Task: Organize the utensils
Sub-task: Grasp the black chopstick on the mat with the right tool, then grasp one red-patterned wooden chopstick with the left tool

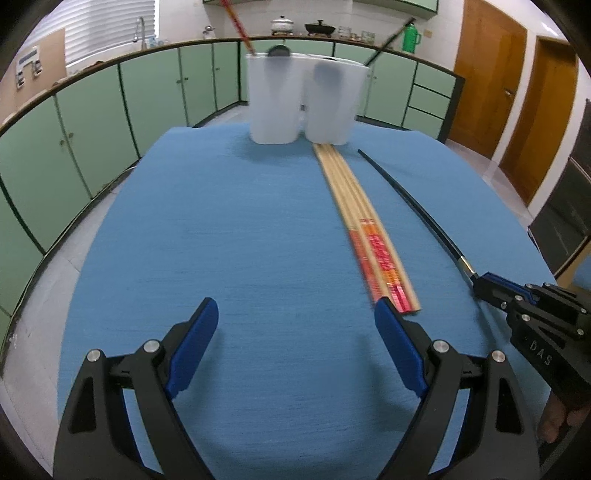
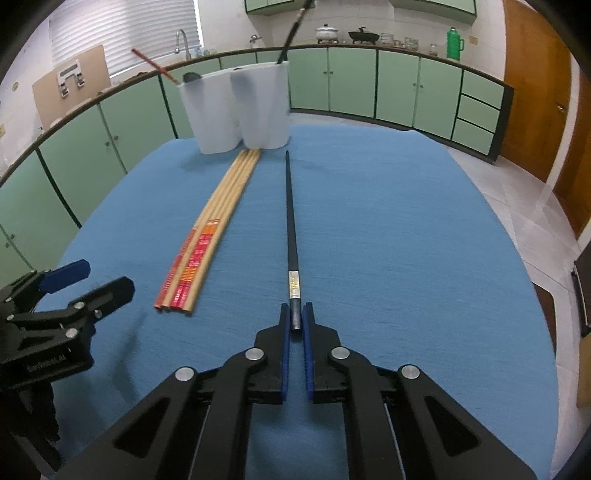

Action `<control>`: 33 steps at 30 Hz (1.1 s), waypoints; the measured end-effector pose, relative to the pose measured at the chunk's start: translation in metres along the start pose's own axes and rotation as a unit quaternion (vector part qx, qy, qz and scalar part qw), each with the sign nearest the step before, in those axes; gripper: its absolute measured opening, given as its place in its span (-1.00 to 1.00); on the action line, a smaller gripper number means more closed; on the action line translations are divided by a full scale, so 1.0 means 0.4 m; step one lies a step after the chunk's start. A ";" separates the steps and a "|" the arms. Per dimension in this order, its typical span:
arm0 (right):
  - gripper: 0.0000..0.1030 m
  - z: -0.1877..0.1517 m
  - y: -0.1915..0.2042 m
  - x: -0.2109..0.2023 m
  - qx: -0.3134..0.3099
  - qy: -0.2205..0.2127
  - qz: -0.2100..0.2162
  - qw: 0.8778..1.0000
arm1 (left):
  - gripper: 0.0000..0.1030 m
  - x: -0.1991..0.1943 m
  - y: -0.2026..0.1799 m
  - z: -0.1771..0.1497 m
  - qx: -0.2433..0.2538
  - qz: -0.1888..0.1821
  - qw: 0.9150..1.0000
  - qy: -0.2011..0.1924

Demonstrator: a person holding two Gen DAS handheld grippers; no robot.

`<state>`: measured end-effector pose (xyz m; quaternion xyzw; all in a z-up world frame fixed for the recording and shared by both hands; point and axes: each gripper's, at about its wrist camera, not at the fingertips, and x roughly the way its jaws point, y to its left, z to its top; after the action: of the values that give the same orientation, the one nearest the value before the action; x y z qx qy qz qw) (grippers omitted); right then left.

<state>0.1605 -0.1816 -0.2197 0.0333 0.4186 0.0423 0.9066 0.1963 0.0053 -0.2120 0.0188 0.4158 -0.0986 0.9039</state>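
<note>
Right tongs (image 2: 296,317) clamping black chopstick (image 2: 290,221).

Red-topped chopstick (image 1: 236,24) in the left cup of the white utensil holder (image 1: 273,103): top cut off by the upper frame edge, lower part hidden behind the frosted wall. Black chopstick (image 2: 291,31) in the other cup: top end cut off too. Dark round things (image 1: 279,51) show only as blurred shadows through the plastic; can't tell what they are. Black chopstick (image 2: 291,229) on the worktop: rear end hidden between the right gripper (image 2: 294,317) fingers. Print on the bamboo chopsticks (image 2: 199,254) is too blurred to read. Left gripper (image 2: 86,280) is partly cut off at the frame edge.
</note>
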 end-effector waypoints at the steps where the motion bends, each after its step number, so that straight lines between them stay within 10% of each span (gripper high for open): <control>1: -0.87 -0.001 -0.007 -0.002 0.002 0.000 0.000 1.000 | 0.63 0.005 -0.011 0.000 0.004 0.000 1.000 0.002; 33: -0.86 0.001 -0.073 0.006 0.022 0.003 0.006 1.000 | 0.63 0.035 0.018 -0.008 -0.008 0.017 0.999 0.030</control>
<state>0.1636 -0.2106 -0.2240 0.0557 0.4220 0.0386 0.9040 0.2043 0.0104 -0.2250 0.0216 0.4430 -0.0789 0.8928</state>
